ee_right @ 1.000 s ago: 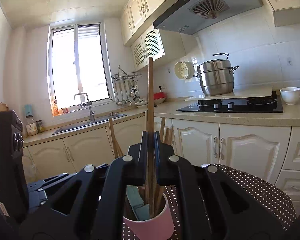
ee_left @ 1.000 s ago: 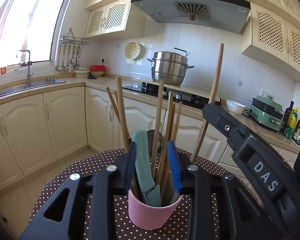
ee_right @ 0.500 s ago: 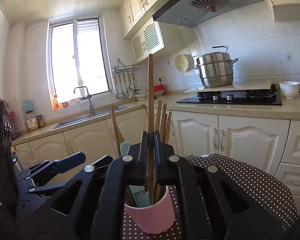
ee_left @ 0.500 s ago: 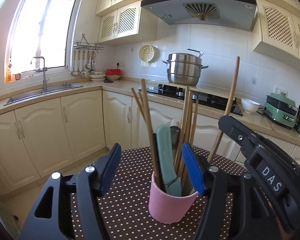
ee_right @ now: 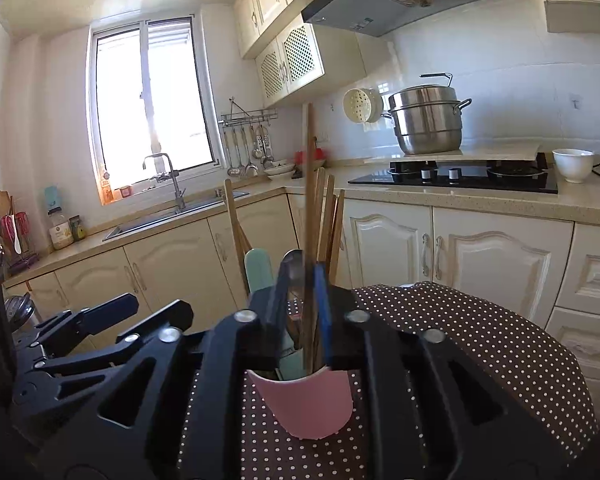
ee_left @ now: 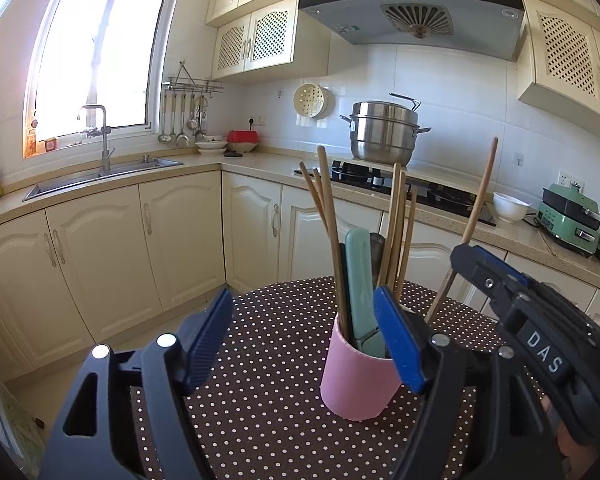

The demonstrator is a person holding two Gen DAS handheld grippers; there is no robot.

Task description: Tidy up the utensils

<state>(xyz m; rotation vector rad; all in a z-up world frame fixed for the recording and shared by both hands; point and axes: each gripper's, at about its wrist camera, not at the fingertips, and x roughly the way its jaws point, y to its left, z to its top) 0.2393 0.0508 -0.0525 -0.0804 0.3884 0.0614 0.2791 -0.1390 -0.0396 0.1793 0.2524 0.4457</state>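
Chopsticks (ee_left: 396,224) and a teal-handled utensil (ee_left: 360,280) already stood in the pink cup (ee_left: 356,380) on the dotted table (ee_left: 260,360), the right gripper (ee_right: 304,300) opening off the last tall stick (ee_right: 309,184) above the cup, the left gripper (ee_left: 300,344) opening empty beside it, little apparently left.

A steel steamer pot (ee_left: 384,133) sits on the hob (ee_left: 412,196), near a white bowl (ee_left: 510,207).

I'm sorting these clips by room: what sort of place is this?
A home kitchen: a sink under the window, a steel steamer pot on the hob beneath a range hood, and cream cabinets.
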